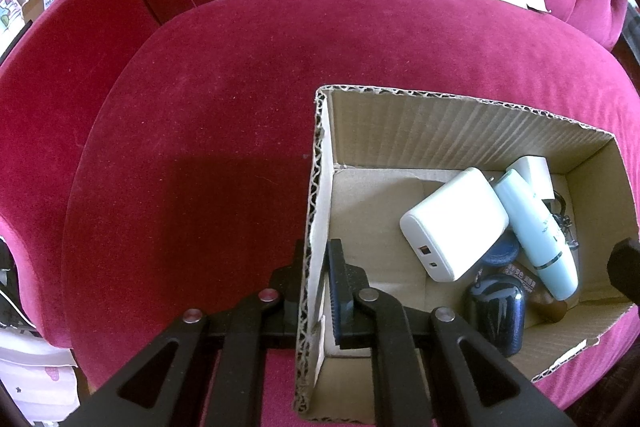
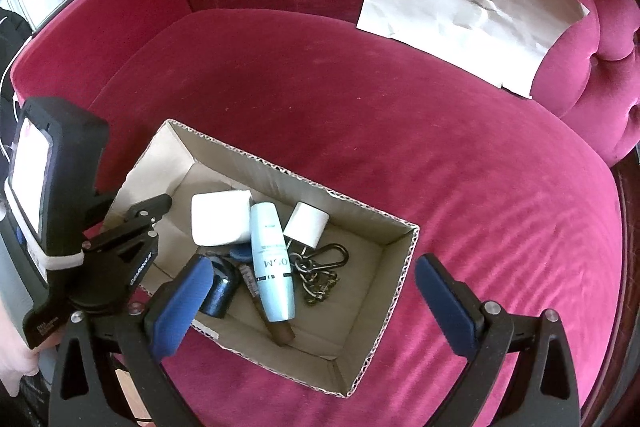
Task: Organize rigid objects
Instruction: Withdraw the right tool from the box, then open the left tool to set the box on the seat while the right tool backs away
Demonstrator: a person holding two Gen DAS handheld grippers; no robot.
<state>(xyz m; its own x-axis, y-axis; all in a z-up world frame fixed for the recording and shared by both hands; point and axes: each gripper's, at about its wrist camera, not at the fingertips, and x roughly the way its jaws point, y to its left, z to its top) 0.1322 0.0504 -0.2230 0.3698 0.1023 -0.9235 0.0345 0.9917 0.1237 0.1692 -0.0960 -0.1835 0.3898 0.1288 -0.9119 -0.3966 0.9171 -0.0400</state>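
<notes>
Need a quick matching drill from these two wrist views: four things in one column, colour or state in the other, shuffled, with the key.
Things:
1. left gripper
2. right gripper
3. tube
4. sofa cushion

States:
A. magenta velvet
B. open above the box
C. pale blue, lying in the box
D. shut on the cardboard box wall

Pairs: 1-D, 2-B, 3-C, 4-A

Two steep, close wrist views, both over the cardboard box (image 1: 460, 131).
</notes>
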